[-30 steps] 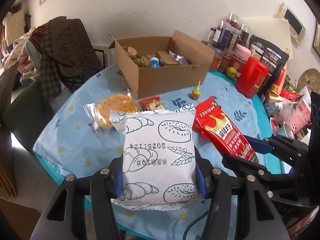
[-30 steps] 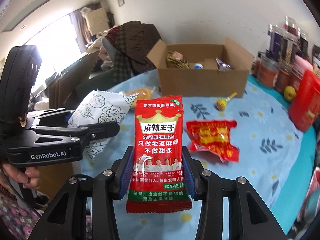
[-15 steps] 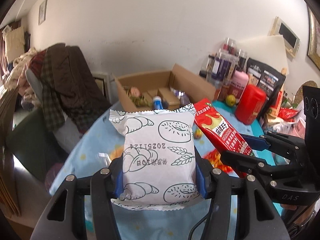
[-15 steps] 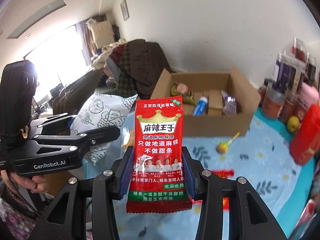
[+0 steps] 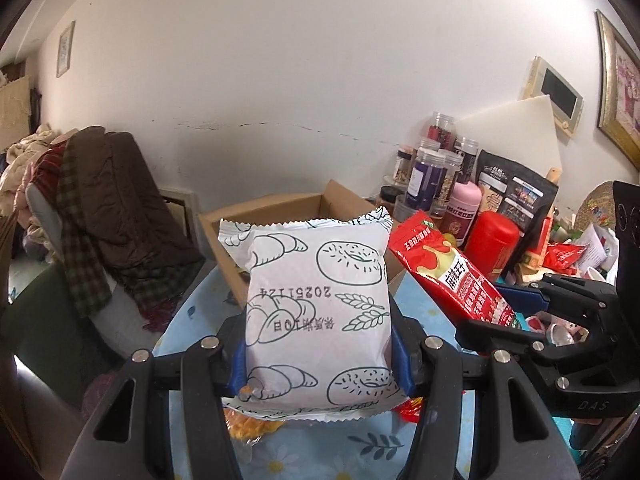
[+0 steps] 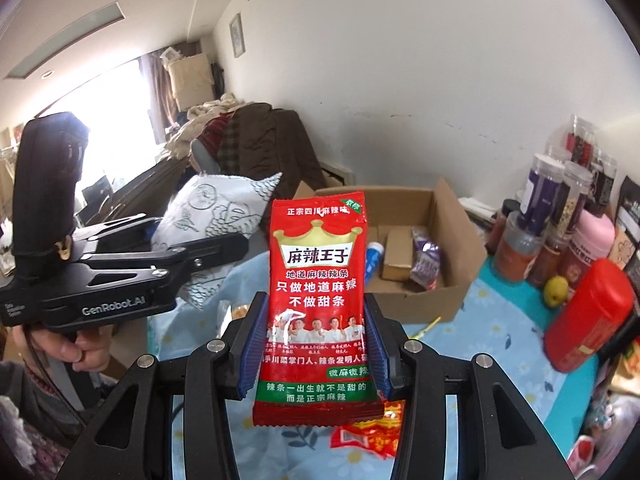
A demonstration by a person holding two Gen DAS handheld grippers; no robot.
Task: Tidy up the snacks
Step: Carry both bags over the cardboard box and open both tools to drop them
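Bread packet, white with line drawings of rolls, is clamped upright between the blue pads of the left claw, its lower seam hanging below the pads and its upper half rising above them. Ahead of this claw, partly hidden behind the packet, an open cardboard box is seen on the blue flowered bench. To the right of the left claw, the right claw is held alongside, and a red spicy-strip packet is gripped upright between its pads by the lower part, the top edge standing clear above. Beyond the right claw the box interior is shown, with a small carton and a purple wrapper inside. Below the red packet, another red wrapper is seen lying on the bench. Right of the box, jars and a red canister are stood together. A hand is wrapped around the left claw's handle.
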